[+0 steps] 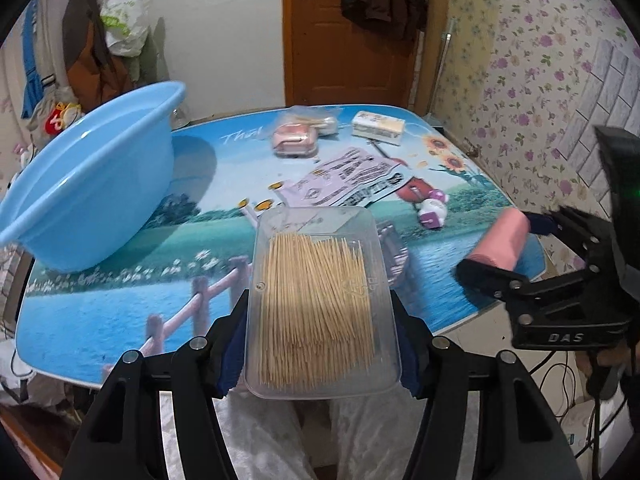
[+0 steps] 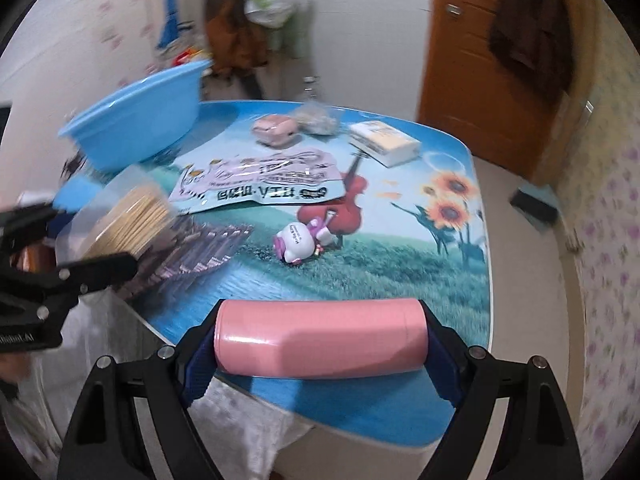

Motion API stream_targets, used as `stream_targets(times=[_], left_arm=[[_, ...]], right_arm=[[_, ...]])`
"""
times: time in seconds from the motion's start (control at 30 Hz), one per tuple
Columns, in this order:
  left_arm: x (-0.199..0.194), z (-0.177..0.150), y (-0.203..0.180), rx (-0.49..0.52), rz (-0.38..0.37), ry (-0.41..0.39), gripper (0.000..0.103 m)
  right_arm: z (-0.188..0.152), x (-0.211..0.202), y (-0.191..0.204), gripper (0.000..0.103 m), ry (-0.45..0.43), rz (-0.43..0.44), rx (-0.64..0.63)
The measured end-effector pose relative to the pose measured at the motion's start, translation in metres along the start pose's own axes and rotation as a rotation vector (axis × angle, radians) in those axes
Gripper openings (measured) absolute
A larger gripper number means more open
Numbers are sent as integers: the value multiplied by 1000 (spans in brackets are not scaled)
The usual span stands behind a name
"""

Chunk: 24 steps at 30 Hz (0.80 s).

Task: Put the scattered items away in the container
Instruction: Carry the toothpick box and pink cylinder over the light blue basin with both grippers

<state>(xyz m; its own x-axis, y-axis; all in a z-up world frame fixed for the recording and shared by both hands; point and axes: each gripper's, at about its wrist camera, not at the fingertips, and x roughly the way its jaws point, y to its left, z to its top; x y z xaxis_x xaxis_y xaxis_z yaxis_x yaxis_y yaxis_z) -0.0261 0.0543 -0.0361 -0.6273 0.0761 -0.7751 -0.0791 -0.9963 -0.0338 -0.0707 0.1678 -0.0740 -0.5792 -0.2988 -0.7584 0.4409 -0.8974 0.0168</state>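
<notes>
Blue basin (image 1: 88, 176) sits at table (image 1: 120, 312) left edge. Left gripper (image 1: 320, 344) pinches clear toothpick box (image 1: 320, 304) across its width, pads on both side walls, held above the near table edge. Right gripper (image 2: 320, 340) clamps pink roll (image 2: 320, 336) endwise, pads on both ends.

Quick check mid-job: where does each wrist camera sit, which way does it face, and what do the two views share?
Left wrist: on the left gripper, facing down over the table toward the door; holds a clear toothpick box; right gripper at its right edge.
Right wrist: on the right gripper, gripping a pink roll; left gripper at its left.
Shared: blue basin, printed pouch, small toy figure, pale legs below.
</notes>
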Motion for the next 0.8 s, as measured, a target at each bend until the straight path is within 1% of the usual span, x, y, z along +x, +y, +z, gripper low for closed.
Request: stream_targets(times=[0.07,0.17,0.27,0.4,0.6,0.8], left_arm=[[-2,-3,7,-12,10,-2,59],[-2,-6,16,-28,23,-1,59],[-2,-9,25,-47,34,2,59],[-2,-11,34,-65,51,1,59],[-2,-13,46,-90,70,1,59],[-1,-17,54,-101,75,3,59]], right_arm=[[-1,-3,5,88,-12,-14,29],[-2,-7,17,88,-24,-60,49],[-1,-11,25,88,-38,-93,109],[1,-15,39,88,-69,-151,153],[6,-9,60,88,-69,-169,201],[9,-7,78,88,-87,-189,172]])
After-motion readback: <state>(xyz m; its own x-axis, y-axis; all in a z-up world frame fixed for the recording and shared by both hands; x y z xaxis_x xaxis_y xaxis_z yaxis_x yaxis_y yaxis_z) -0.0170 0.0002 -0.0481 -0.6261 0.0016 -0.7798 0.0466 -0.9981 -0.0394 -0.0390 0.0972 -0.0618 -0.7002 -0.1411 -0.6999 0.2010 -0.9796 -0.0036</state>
